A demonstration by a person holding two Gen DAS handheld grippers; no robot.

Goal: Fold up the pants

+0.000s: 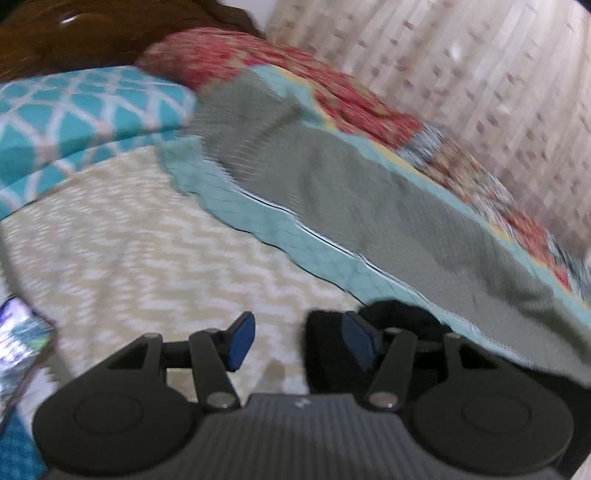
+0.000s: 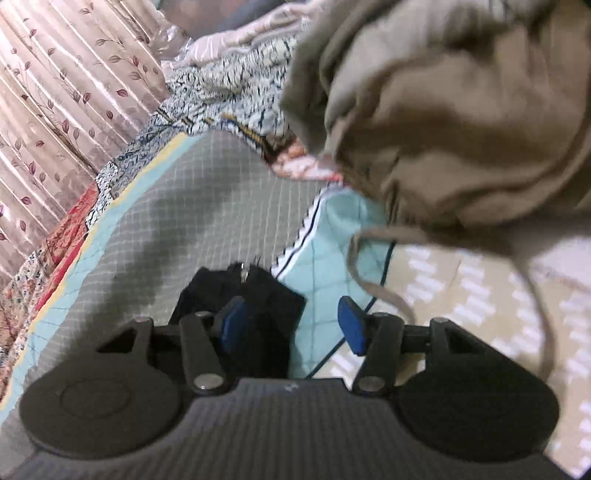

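A bunched heap of tan pants [image 2: 454, 110] with a loose drawstring [image 2: 373, 280] fills the upper right of the right wrist view, resting on the bed. A black folded cloth [image 2: 255, 317] lies on the grey quilt just ahead of my right gripper [image 2: 293, 325], which is open and empty over it. The same black cloth [image 1: 391, 332] shows in the left wrist view behind the right finger of my left gripper [image 1: 299, 341], which is open and empty. The tan pants are not visible in the left wrist view.
A grey and teal quilt [image 1: 369, 192] covers part of a beige patterned bedsheet [image 1: 129, 236]. A teal patterned pillow [image 1: 81, 110], a red floral cloth [image 1: 295, 70] and a wooden headboard [image 1: 92, 29] lie beyond. Curtains [image 2: 55, 92] hang beside the bed. A phone [image 1: 18, 343] is at the left.
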